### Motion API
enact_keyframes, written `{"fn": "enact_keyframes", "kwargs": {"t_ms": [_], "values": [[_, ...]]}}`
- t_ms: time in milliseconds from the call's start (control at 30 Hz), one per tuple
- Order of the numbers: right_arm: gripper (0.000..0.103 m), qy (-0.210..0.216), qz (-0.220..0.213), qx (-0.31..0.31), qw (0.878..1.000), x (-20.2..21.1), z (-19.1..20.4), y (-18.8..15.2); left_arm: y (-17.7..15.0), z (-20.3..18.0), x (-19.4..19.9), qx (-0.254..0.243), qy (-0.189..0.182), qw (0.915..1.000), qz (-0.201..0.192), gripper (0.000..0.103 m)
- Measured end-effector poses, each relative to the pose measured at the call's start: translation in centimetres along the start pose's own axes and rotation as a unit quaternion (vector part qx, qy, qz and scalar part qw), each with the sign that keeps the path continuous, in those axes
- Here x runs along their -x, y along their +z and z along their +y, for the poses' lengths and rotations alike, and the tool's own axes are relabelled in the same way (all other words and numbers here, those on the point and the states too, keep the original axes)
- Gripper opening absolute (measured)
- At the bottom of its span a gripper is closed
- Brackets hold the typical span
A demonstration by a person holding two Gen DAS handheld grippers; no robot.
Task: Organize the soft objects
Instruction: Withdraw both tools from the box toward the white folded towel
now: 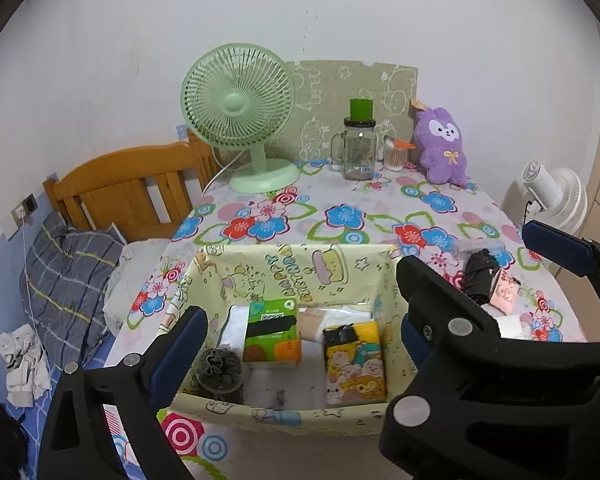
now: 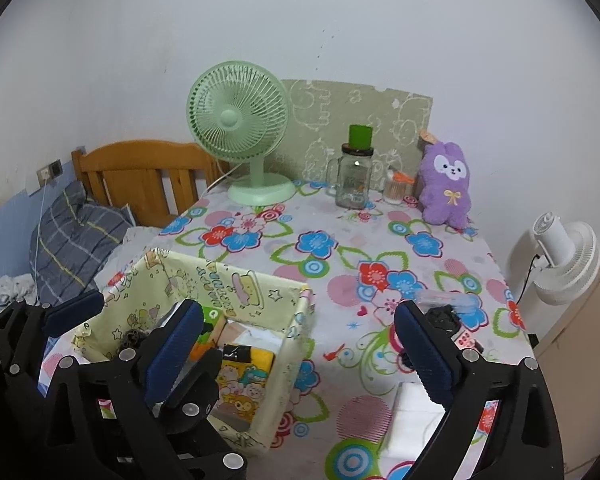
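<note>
Organizing soft objects, partway by the look of it. The fabric bin (image 1: 284,272) at lower centre of the table (image 1: 340,208) already holds tissue packs (image 1: 272,334) and a grey scrunchie (image 1: 216,364). A black bundle (image 2: 444,318) at lower right and the purple plush (image 2: 446,184) at the upper right remain outside. Left gripper (image 1: 300,328) and right gripper (image 2: 300,344): jaws wide, empty.

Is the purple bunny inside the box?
No, the purple bunny sits upright at the far end of the table, well behind the box.
</note>
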State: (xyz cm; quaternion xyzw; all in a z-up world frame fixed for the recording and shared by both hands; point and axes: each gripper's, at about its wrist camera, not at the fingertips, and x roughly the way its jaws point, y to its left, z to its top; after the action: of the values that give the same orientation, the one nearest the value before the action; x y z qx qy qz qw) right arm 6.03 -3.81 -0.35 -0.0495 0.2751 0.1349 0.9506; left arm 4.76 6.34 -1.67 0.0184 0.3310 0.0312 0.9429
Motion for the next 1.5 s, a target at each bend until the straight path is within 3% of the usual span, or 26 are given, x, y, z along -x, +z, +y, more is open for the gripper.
{"fn": "enact_keyframes", "kwargs": {"t_ms": [833,1500], "values": [[0.103,-0.006,-0.027,-0.018,0.999,4.3,-5.3,0.1,1.1,-5.5,3.2,-0.013,-0.037,0.9988,-0.03,0.103],[0.103,-0.03,-0.011,-0.04,0.999,5.1,-10.7,-2.3,0.2,-11.3,3.1,-0.025,-0.051,0.9983,-0.01,0.103]]}}
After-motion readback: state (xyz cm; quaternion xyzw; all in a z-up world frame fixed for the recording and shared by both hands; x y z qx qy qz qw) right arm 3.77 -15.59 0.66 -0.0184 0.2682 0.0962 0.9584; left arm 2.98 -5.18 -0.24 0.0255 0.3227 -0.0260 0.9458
